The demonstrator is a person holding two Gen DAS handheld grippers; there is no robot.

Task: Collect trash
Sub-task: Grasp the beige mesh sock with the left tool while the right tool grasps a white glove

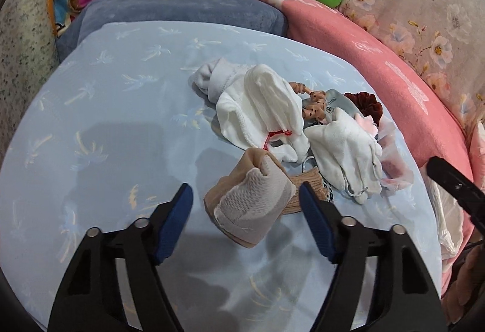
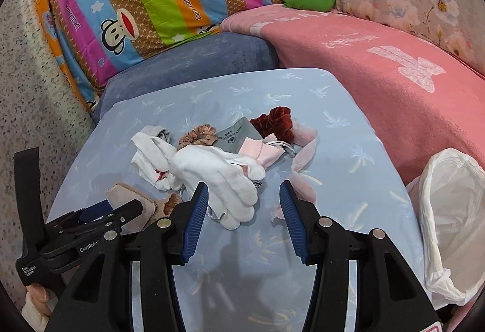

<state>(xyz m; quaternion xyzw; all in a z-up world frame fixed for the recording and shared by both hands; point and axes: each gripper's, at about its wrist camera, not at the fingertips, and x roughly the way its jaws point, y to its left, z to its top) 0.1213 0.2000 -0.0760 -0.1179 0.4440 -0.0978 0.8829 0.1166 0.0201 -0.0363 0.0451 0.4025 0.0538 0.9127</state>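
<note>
Two grippers over my pale blue palm-print cushion [image 1: 121, 89]; white bin bag [image 2: 451, 210] at its right edge. Right gripper [image 2: 244, 220] open, empty, beside white knit glove [image 2: 218, 174]. Left gripper [image 1: 247, 220] open around beige mesh-toed sock [image 1: 251, 198], pads apart from it; I'd centre before closing

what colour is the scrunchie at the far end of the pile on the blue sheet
The scrunchie is dark red velvet; the right wrist view shows it best.
</note>
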